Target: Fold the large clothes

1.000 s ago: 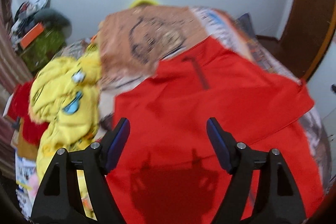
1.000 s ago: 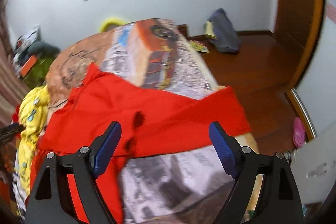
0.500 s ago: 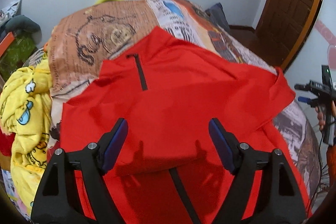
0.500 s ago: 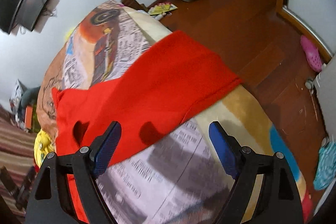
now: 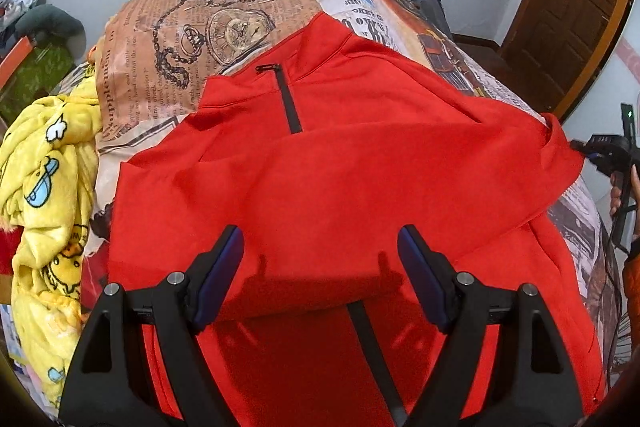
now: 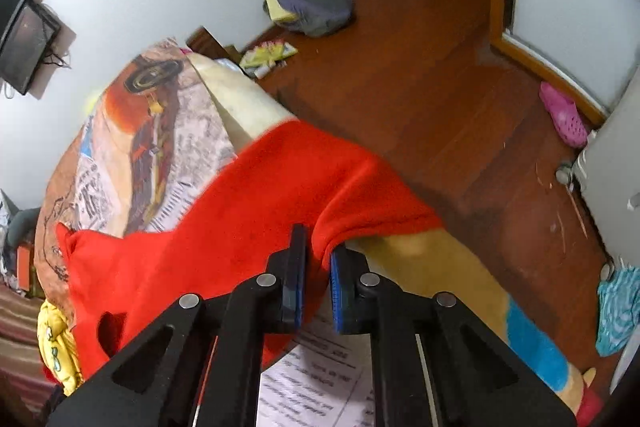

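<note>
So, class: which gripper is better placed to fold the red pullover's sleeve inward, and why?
Right. The right gripper is shut on the sleeve of the red pullover; the left gripper hovers open over its body.

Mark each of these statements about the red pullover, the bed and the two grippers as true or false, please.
1. The right gripper is shut on the red pullover's sleeve. True.
2. The left gripper grips the collar. False: it is open, holding nothing.
3. The red pullover lies on the printed bedspread. True.
4. The zipper is white. False: it is dark.
5. A yellow blanket lies left of the pullover. True.
</note>
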A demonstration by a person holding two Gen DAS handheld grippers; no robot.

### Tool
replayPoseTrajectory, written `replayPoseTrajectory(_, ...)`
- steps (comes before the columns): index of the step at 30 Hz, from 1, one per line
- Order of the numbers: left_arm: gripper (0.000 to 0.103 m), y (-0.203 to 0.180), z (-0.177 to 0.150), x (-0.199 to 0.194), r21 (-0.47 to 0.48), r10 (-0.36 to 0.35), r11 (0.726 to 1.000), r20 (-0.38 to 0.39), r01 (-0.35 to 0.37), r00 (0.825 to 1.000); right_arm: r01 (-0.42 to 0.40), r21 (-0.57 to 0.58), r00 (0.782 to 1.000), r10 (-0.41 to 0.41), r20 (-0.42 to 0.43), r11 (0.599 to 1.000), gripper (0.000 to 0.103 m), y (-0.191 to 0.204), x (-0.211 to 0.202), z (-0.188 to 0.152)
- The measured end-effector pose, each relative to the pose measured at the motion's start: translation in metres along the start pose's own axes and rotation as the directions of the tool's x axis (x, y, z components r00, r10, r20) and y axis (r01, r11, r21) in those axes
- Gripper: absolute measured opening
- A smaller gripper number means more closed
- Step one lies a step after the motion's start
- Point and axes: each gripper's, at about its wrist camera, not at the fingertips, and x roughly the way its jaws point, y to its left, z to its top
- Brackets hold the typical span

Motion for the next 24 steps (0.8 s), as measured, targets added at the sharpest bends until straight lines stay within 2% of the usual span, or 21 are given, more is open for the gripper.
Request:
replayPoseTrajectory(6,0.079,-0.001,-0.002,-0.014,0.017,0.012,1.000,0.026,-0.012,1.000,-0.026,-0.180,0.990,0.051,0.134,0.983,0.008,0.048,-0.063,0.006)
replayPoseTrajectory(10,0.079,0.000,-0.002,-0.026,0.017,0.006,1.000,0.050,-0.006,0.999,-0.085,-0.305,0.965,0.154,0.213,0.948,0.007,0.095,-0.112,0.003)
replayPoseTrajectory(13,0.079,0.001,-0.004,-0.035,0.015,0.001,1.000,0.068,-0.002,0.998,-0.144,-0.398,0.945,0.245,0.217,0.906,0.008,0.132,-0.136,-0.009)
replayPoseTrajectory(15,0.079,0.002,-0.005,-0.039,0.013,0.000,1.000,0.074,-0.001,0.997,-0.182,-0.449,0.936,0.294,0.193,0.875,0.008,0.155,-0.143,-0.022)
replayPoseTrajectory(19,0.079,0.005,-0.009,-0.048,0.021,0.014,1.000,0.086,-0.016,0.996,-0.268,-0.538,0.929,0.361,0.075,0.799,0.008,0.198,-0.132,-0.057)
replayPoseTrajectory(24,0.079,0.012,-0.017,-0.057,0.026,0.015,1.000,0.093,-0.018,0.996,-0.325,-0.601,0.940,0.321,-0.118,0.730,0.008,0.235,-0.078,-0.102)
